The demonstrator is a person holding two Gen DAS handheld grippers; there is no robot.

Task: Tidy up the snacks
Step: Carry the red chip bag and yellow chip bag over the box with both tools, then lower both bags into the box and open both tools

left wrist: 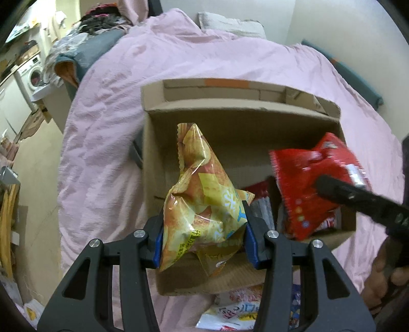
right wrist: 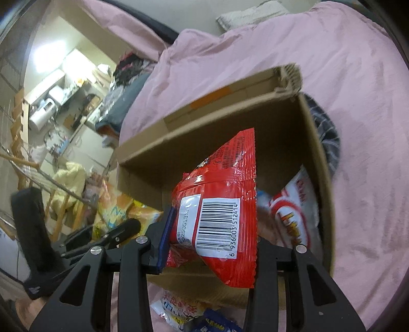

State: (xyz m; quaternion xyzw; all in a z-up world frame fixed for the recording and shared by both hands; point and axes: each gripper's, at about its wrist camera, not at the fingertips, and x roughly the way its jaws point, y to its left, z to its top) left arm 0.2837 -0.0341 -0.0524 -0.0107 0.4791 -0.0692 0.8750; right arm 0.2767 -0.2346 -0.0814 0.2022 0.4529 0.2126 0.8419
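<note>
Snack bags, yellow (left wrist: 202, 204) and red (right wrist: 217, 204), gripped in both fingers above cardboard box (left wrist: 240, 120) on pink bedspread (left wrist: 107, 153).

A bed's pink quilt (left wrist: 115, 107) carries an open cardboard box (left wrist: 230, 117), loose snack packets (left wrist: 237, 314) beside it.

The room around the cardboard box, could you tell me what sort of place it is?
Probably a small lived-in flat's bedroom: the box sits on a bed with a pink duvet and pillow, and a washing machine stands nearby.
</note>
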